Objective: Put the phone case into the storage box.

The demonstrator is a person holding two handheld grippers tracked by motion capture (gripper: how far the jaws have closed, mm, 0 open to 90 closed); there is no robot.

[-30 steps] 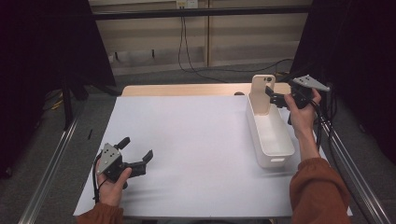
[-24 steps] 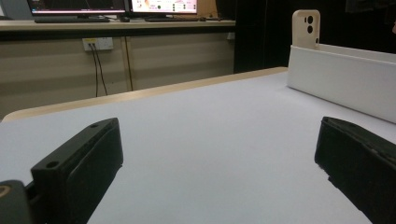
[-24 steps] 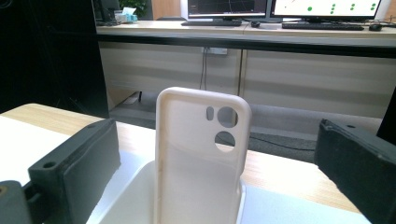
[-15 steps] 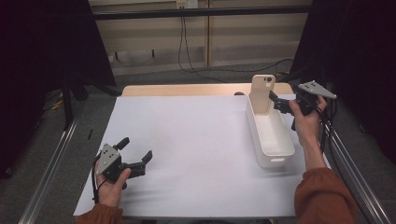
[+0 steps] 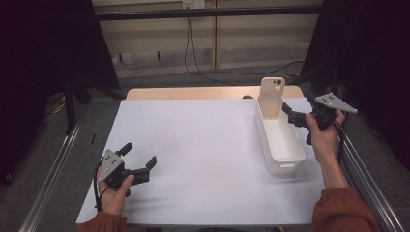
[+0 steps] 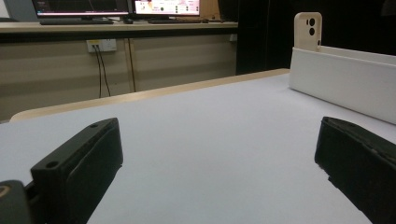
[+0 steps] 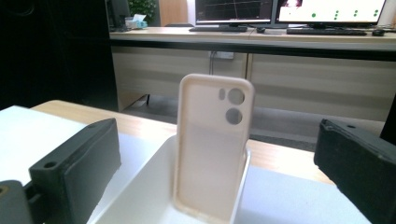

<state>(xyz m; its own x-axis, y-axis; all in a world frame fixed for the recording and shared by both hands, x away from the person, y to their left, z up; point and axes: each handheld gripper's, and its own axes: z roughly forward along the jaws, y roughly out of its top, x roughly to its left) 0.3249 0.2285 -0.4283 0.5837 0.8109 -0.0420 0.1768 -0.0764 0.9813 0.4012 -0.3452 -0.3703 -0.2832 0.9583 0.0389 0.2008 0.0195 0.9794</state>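
plainly, the right hand-held gripper (image 5: 295,117) hangs just beside the far end of the white bin (image 5: 279,145), its jaws spread wide with nothing between them and aimed at the phone case (image 5: 271,96). that aim makes sense as a line-up for a pinch on the case's upper half, which sticks up above the bin rim and so gives free edges to catch. the case stands nearly upright in the bin's far end, leaning against the end wall, which props it so it cannot fall flat. in the right gripper view the phone case (image 7: 212,144) is a pale beige shell with rounded corners, two round camera holes and a small slot near its top, and a matte, slightly see-through back. the left hand-held gripper (image 5: 140,164) rests low on the worktop (image 5: 203,145) at the near left, well apart from the bin, jaws likewise wide and empty, probably just parked out of the way.
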